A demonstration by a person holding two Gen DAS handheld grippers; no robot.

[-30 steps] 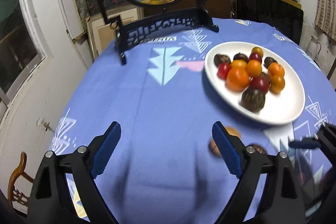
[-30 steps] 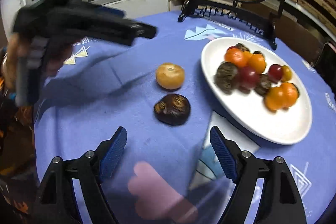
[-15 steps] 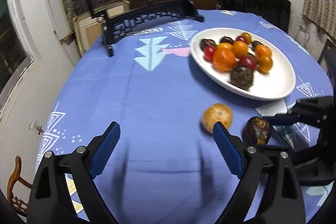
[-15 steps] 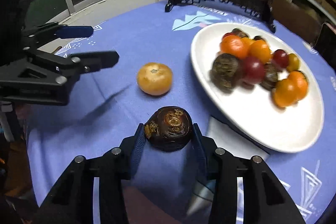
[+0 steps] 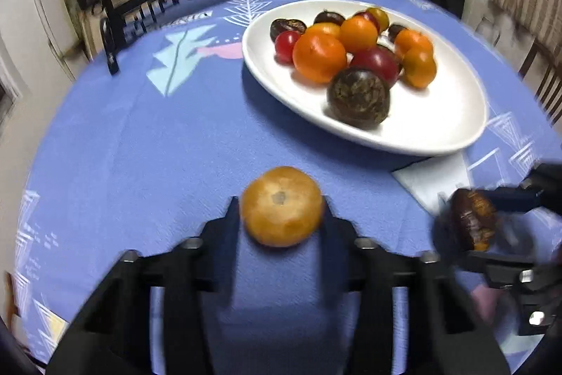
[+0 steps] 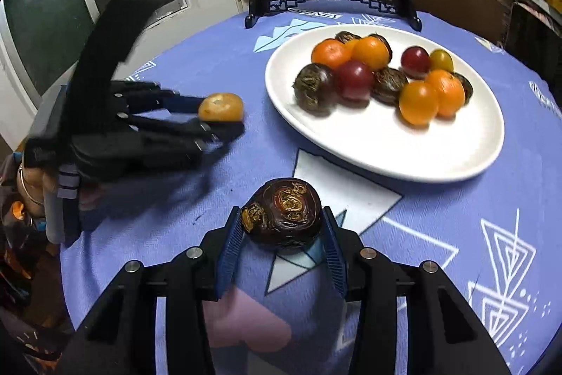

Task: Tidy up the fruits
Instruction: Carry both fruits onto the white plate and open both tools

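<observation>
Round desk with blue patterned cloth (image 5: 140, 146); oval white ceramic plate (image 5: 439, 129) of mixed fruit at 1 o'clock. Left claw (image 5: 282, 209) pinches pale orange round fruit (image 5: 282, 206). Right claw (image 6: 282, 217) pinches dark brown wrinkled fruit (image 6: 282, 213), at 3 o'clock of it.

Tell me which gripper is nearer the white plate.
Right, it seems, though it's close. The right gripper, shut on the dark fruit, sits just short of the plate rim. The left gripper, shut on the orange fruit, holds farther back over the cloth.
</observation>
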